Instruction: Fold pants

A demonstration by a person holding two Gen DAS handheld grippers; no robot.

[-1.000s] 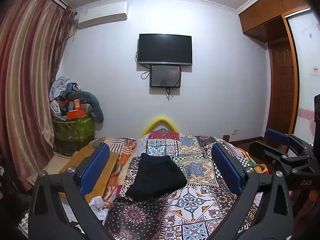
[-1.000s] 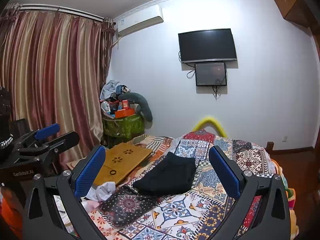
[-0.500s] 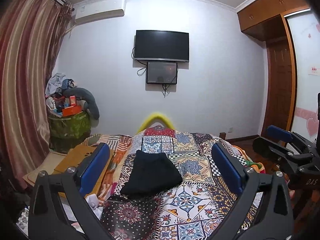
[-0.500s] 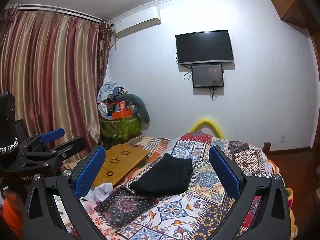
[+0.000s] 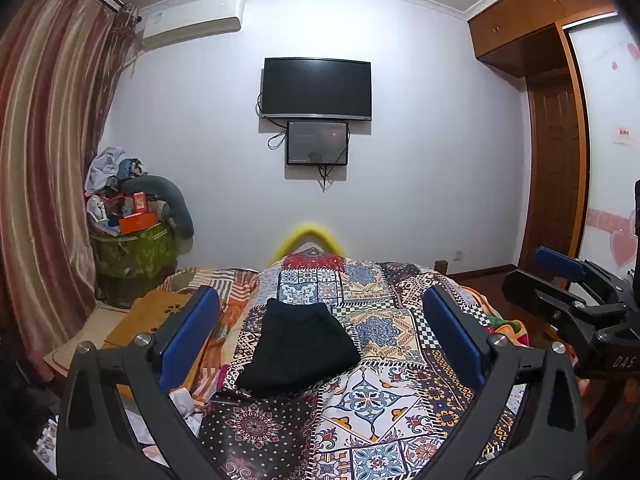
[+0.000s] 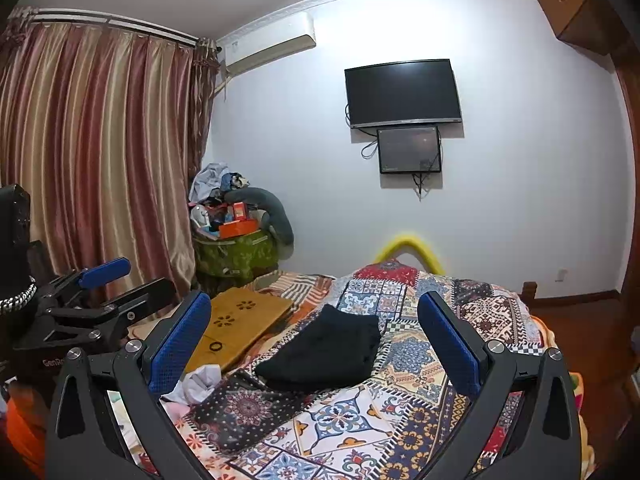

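Observation:
Black pants (image 5: pixel 298 346) lie folded into a compact rectangle on the patchwork bedspread (image 5: pixel 384 396), seen again in the right wrist view as the same dark bundle (image 6: pixel 326 354). My left gripper (image 5: pixel 320 320) is held well back and above the bed, open, its blue pads wide apart with nothing between them. My right gripper (image 6: pixel 314 324) is likewise raised, open and empty. Each gripper shows at the edge of the other's view: the right one (image 5: pixel 568 300) and the left one (image 6: pixel 104 292).
A wooden lap tray (image 6: pixel 240 324) and crumpled white cloth (image 6: pixel 198 382) lie left of the pants. A cluttered green bin (image 5: pixel 134 252) stands by the striped curtain (image 5: pixel 44 168). A TV (image 5: pixel 316 88) hangs on the far wall; a wardrobe (image 5: pixel 560 168) is at right.
Both cameras have tilted up and drawn back a little, so the bed and folded pants sit lower in view. The pants have not moved; both grippers stay open.

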